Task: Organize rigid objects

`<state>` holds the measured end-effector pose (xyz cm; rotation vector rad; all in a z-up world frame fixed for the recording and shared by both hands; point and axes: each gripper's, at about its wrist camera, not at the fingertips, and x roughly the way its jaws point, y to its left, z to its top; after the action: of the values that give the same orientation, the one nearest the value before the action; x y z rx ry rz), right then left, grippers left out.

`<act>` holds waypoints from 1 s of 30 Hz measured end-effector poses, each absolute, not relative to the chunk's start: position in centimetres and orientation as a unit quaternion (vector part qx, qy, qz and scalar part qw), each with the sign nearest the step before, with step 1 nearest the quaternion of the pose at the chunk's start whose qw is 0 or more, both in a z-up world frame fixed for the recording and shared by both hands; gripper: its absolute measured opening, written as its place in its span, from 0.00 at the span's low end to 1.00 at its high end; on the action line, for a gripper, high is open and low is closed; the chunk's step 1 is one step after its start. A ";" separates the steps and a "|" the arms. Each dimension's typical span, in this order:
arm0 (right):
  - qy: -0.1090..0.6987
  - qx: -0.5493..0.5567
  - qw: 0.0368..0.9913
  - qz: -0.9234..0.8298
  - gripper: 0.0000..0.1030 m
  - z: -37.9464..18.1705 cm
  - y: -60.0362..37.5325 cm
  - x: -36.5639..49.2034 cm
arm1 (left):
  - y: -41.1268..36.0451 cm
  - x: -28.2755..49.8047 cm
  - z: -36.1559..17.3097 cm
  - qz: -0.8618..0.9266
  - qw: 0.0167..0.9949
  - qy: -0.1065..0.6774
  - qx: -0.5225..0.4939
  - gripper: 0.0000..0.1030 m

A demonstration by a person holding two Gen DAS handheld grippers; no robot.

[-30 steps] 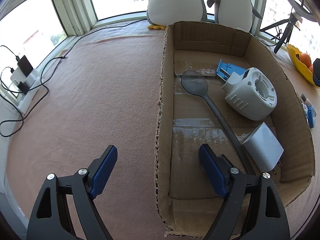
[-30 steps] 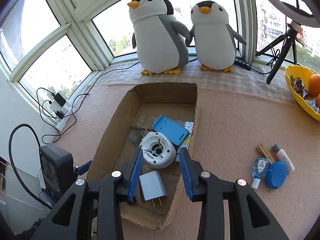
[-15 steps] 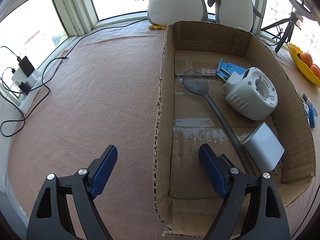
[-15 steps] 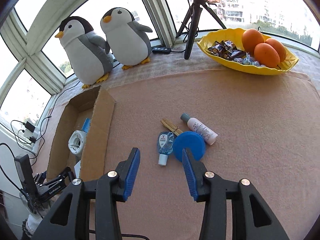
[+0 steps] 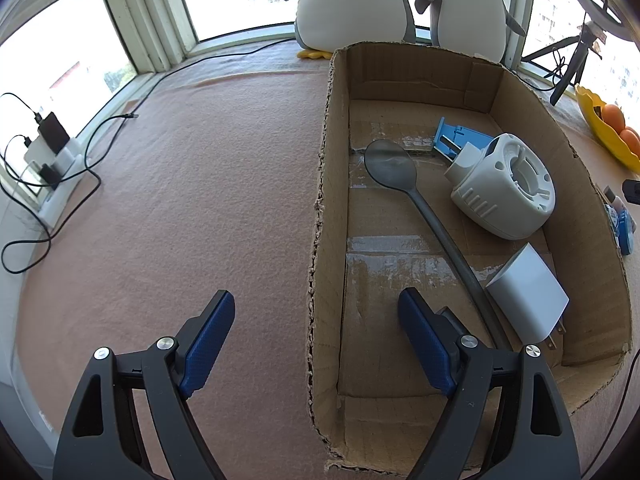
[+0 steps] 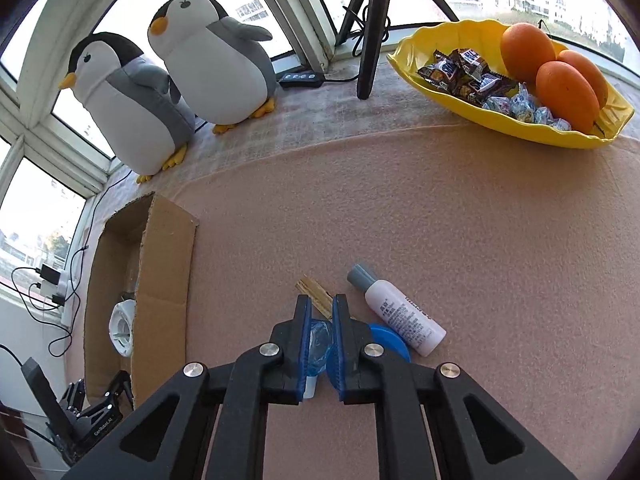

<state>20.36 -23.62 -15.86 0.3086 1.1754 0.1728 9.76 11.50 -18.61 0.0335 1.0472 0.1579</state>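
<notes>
- Right wrist view: the right gripper (image 6: 320,344) has its blue pads pinched on the small clear-blue bottle (image 6: 318,346), which lies on the pink cloth (image 6: 460,220) with its white cap end pointing back toward the camera. Its long axis runs along the fingers, so the pads press its two flat sides.
- Just beside it to the right lie a blue round lid (image 6: 390,342) and a white squeeze bottle (image 6: 404,318); a bundle of wooden sticks (image 6: 316,296) pokes out beyond the fingertips. These are not in the grip.
- The cardboard box (image 6: 164,264) stands to the left of the held bottle, well apart across bare cloth. The carry, as I judge it, must go left and over the near box wall.
- Left wrist view: the left gripper (image 5: 316,342) hovers with its jaws partly open and nothing pressed between them, straddling the box's left wall (image 5: 324,240).
- Inside the box lie a grey spoon (image 5: 404,184), a white round housing (image 5: 506,188), a white charger plug (image 5: 528,296) and a blue plastic piece (image 5: 452,138).
- The right hand is the nearer one to the loose items; the left is at the box.
</notes>
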 end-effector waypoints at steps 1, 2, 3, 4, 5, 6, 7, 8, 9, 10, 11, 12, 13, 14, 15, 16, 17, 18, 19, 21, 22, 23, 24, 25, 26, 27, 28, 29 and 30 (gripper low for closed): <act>0.554 0.139 0.817 0.079 0.09 -16.0 -23.6 20.6 | 11.5 9.8 -18.6 0.075 0.863 0.500 0.016 0.83; 0.557 0.134 0.816 0.078 0.09 -16.2 -23.5 20.8 | 11.5 9.8 -18.6 0.075 0.863 0.500 0.016 0.83; 0.561 0.130 0.814 0.078 0.09 -16.4 -23.5 20.9 | 11.5 9.8 -18.6 0.075 0.863 0.500 0.016 0.83; 0.564 0.128 0.812 0.078 0.09 -16.7 -23.6 21.0 | 11.5 9.8 -18.6 0.075 0.863 0.500 0.016 0.83; 0.568 0.126 0.809 0.078 0.09 -16.9 -23.6 21.1 | 11.5 9.8 -18.6 0.075 0.863 0.500 0.016 0.83; 0.571 0.124 0.808 0.078 0.09 -17.1 -23.6 21.1 | 11.5 9.8 -18.6 0.075 0.863 0.500 0.017 0.83; 0.574 0.122 0.806 0.078 0.09 -17.3 -23.6 21.0 | 11.5 9.8 -18.6 0.075 0.863 0.500 0.017 0.83; 0.576 0.119 0.805 0.079 0.09 -17.4 -23.5 21.0 | 11.5 9.8 -18.6 0.075 0.863 0.500 0.017 0.83; 0.579 0.116 0.803 0.080 0.09 -17.6 -23.5 20.8 | 11.5 9.8 -18.6 0.075 0.863 0.500 0.017 0.83; 0.581 0.113 0.802 0.081 0.09 -17.7 -23.5 20.5 | 11.5 9.8 -18.6 0.075 0.863 0.500 0.017 0.83; 0.584 0.109 0.800 0.083 0.09 -17.8 -23.5 20.1 | 11.5 9.8 -18.6 0.075 0.863 0.500 0.017 0.83; 0.585 0.105 0.800 0.084 0.09 -17.8 -23.5 19.7 | 11.5 9.8 -18.6 0.075 0.863 0.500 0.016 0.83; 0.586 0.100 0.800 0.086 0.09 -17.8 -23.5 19.3 | 11.5 9.8 -18.6 0.075 0.863 0.500 0.016 0.83; 0.588 0.095 0.799 0.087 0.09 -17.9 -23.5 18.9 | 11.5 9.8 -18.6 0.075 0.863 0.500 0.017 0.83; 0.590 0.091 0.798 0.088 0.09 -17.9 -23.5 18.5 | 11.5 9.8 -18.6 0.075 0.863 0.500 0.016 0.83; 0.592 0.088 0.796 0.090 0.09 -18.0 -23.6 18.1 | 11.5 9.8 -18.6 0.075 0.863 0.500 0.016 0.83; 0.595 0.084 0.794 0.091 0.09 -18.2 -23.6 17.7 | 11.5 9.8 -18.6 0.075 0.863 0.499 0.016 0.83; 0.599 0.078 0.792 0.089 0.09 -18.4 -23.7 17.4 | 11.5 9.8 -18.6 0.075 0.863 0.500 0.016 0.83; 0.601 0.073 0.791 0.088 0.09 -18.5 -23.8 17.0 | 11.5 9.8 -18.6 0.075 0.863 0.500 0.017 0.83; 0.606 0.070 0.788 0.087 0.09 -18.9 -24.2 16.1 | 11.5 9.8 -18.6 0.075 0.863 0.500 0.016 0.83; 0.605 0.072 0.788 0.085 0.09 -18.9 -24.5 15.8 | 11.5 9.8 -18.6 0.075 0.863 0.499 0.016 0.83; 0.601 0.077 0.791 0.084 0.09 -18.7 -24.9 15.5 | 11.5 9.8 -18.6 0.075 0.863 0.499 0.017 0.83; 0.593 0.083 0.797 0.083 0.09 -18.3 -25.2 15.2 | 11.5 9.8 -18.6 0.075 0.863 0.500 0.016 0.83; 0.583 0.090 0.803 0.082 0.11 -17.8 -25.6 14.8 | 11.5 9.8 -18.6 0.075 0.863 0.500 0.016 0.83; 0.575 0.095 0.809 0.081 0.19 -17.3 -26.0 14.3 | 11.5 9.8 -18.6 0.076 0.863 0.499 0.016 0.83; 0.566 0.097 0.815 0.080 0.24 -16.8 -26.2 13.9 | 11.5 9.8 -18.6 0.075 0.863 0.500 0.016 0.83; 0.558 0.094 0.821 0.077 0.34 -16.4 -26.3 13.4 | 11.5 9.8 -18.6 0.075 0.863 0.500 0.016 0.83; 0.553 0.087 0.825 0.074 0.39 -16.1 -26.3 12.9 | 11.5 9.8 -18.6 0.075 0.863 0.500 0.017 0.83; 0.551 0.077 0.828 0.074 0.41 -15.9 -26.1 12.5 | 11.5 9.8 -18.6 0.075 0.863 0.500 0.016 0.83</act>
<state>12.51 -26.15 -15.93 0.1644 1.1697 0.1561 9.76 11.48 -18.62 0.0345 1.0474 0.1580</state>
